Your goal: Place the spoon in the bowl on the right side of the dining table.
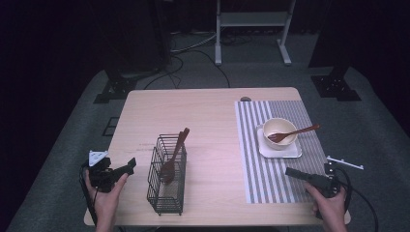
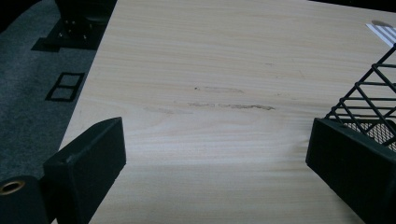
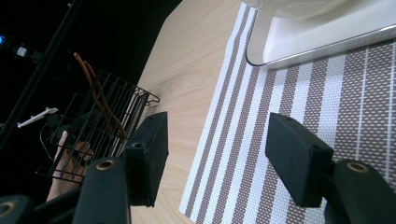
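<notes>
We hold our left gripper (image 1: 129,166) and right gripper (image 1: 291,172) low, jaws apart and empty. We read no writing. The black wire basket (image 1: 167,175) stands just beside the left; the cream bowl (image 1: 279,131) lies beyond the right.

floor: grey carpet (image 1: 63,140) | table (image 1: 203,111): light wood | background: dark, white frame (image 1: 251,19)

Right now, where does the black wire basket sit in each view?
High view: wire basket left of centre, holding wooden utensils.
Left gripper view: its corner at the right edge, behind the right finger.
Right gripper view: far left, beyond the table edge line.
Shared landmark: the striped placemat.
</notes>
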{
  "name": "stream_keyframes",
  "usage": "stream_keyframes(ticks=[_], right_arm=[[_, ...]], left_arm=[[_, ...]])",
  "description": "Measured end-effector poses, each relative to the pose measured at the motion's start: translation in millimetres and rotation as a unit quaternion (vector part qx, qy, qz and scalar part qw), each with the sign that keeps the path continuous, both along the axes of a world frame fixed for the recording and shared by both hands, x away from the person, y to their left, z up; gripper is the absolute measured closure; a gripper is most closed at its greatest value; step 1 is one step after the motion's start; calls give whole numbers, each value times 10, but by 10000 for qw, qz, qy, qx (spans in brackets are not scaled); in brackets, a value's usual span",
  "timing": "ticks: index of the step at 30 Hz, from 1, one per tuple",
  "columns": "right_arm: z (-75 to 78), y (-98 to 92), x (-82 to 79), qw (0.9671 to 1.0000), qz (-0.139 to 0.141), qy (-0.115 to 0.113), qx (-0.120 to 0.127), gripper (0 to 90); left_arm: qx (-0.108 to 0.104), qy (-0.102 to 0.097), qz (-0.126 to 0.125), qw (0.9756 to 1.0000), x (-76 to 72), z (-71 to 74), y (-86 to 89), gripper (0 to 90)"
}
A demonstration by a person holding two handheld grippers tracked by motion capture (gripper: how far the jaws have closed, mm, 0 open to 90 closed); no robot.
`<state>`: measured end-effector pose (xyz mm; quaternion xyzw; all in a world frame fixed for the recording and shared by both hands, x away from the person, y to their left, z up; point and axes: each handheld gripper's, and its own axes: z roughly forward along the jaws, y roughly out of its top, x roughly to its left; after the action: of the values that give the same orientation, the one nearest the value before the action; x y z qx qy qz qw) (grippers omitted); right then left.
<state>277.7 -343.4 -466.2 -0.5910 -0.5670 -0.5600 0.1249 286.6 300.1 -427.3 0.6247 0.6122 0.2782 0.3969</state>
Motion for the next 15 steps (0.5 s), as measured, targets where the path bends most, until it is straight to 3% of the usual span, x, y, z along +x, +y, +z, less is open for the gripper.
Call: stream_keyframes(ticks=[15], right_arm=[[-46,71,-97,10000,58,-45,6,377]], left_arm=[[-8,-2,5,10000,-1,0,1,39]])
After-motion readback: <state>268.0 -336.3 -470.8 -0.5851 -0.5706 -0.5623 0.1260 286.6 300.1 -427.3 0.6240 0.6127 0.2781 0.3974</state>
